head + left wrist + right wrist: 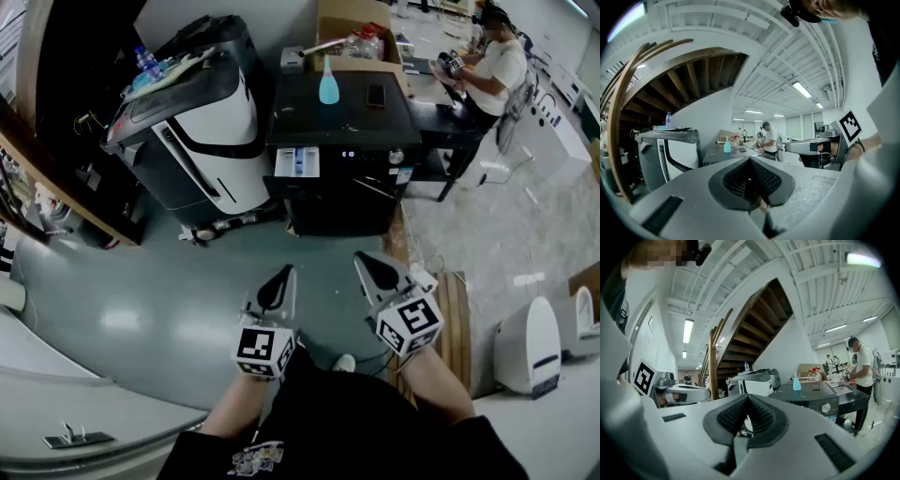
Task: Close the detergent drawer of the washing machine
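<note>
- The detergent drawer (297, 162) is pulled out at the upper left corner of the washing machine's (347, 202) front, as the head view shows it. Its white and blue tray juts toward the person, and a knob (397, 156) sits further right along the same top edge.
- It looks like a light, stiff plastic tray on a slide. It should need no grasp, only a straight push on its front face. The push should land at the middle, so the drawer does not skew and bind in its slot.
- The plastic looks smooth, so a closed tip placed on an edge could skid off.
- The machine looks heavy and is unlikely to shift under such a push. A blue bottle (328, 84) and a dark phone (376, 95) stand on its top toward the back edge, apart from the drawer.
- The left gripper (278, 281) is held low over the grey floor (141, 281), well apart from the machine. It points toward the machine with its tip dipped a little. Its jaws are pressed together with nothing between them.
- The right gripper (378, 272) sits just beside it, roughly level and aimed the same way. Its jaws are also closed and empty.
- Both forearms are drawn in near the body, side by side. The drawer looks out of reach from here, so the person will probably have to step closer before either tip can meet it.
- A white and black appliance (202, 141) stands to the machine's left. A seated person (492, 70) works at a desk beyond its right back corner.
</note>
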Motion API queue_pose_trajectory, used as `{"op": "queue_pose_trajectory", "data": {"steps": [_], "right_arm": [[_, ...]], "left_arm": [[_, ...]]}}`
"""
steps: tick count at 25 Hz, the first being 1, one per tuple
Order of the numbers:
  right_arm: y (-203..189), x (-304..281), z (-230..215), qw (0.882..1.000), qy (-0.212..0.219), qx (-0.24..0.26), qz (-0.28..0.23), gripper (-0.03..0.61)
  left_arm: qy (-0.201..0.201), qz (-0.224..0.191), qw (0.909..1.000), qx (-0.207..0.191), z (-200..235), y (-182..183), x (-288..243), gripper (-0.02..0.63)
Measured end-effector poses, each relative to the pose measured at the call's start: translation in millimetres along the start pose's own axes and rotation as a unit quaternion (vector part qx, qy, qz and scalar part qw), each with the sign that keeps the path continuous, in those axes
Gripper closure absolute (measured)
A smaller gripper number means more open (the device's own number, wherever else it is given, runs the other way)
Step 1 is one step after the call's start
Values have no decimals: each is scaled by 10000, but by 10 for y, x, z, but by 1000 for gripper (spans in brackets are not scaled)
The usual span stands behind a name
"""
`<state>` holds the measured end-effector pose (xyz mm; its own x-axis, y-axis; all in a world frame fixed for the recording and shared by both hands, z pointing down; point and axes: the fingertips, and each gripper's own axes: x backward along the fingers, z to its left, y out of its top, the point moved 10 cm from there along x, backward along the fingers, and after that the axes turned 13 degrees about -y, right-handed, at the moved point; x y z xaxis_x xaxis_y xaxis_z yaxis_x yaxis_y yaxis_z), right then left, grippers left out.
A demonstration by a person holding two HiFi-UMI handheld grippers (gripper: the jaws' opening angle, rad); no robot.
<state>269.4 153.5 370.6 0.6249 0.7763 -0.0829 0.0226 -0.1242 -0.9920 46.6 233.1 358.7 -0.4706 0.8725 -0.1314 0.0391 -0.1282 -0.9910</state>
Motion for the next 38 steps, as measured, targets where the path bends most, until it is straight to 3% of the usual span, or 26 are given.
{"op": "queue_pose_trajectory", "data": {"steps": [23,38], "right_arm": [[32,-150,-75,9992,328,-56,-234,578],[82,-972,144,9996,224,-59,-141,577]], "left_arm": [[67,-73,9999,73,70,46,-99,609],[41,-104,9997,215,999,14,-201,611]]}}
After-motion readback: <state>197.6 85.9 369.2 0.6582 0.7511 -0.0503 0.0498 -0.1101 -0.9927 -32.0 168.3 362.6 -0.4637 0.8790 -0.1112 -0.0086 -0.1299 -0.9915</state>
